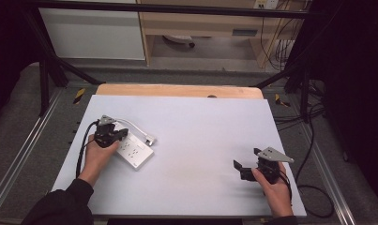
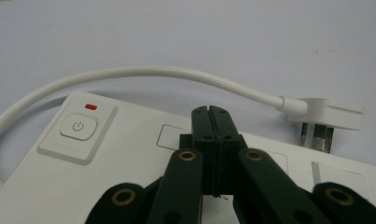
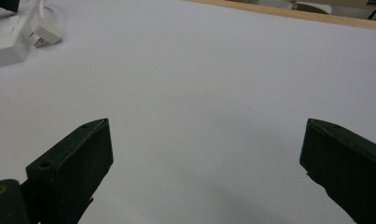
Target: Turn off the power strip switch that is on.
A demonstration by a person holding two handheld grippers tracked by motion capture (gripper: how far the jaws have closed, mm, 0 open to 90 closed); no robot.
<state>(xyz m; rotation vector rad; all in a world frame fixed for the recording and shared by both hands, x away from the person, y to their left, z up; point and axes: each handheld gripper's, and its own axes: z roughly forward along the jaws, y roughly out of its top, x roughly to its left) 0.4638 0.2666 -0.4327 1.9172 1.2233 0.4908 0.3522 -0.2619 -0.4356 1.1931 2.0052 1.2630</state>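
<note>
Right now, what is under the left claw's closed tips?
The left claw, shut with nothing between its tips, sits over the white power strip, near its power button. The socket face directly beneath is covered, and whether the tips touch it cannot be told.

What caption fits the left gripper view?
Shut left gripper poised over the white power strip near its power button, plug lying beside.

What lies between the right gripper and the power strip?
Nothing: in the high view, bare white table separates the right gripper from the power strip.
</note>
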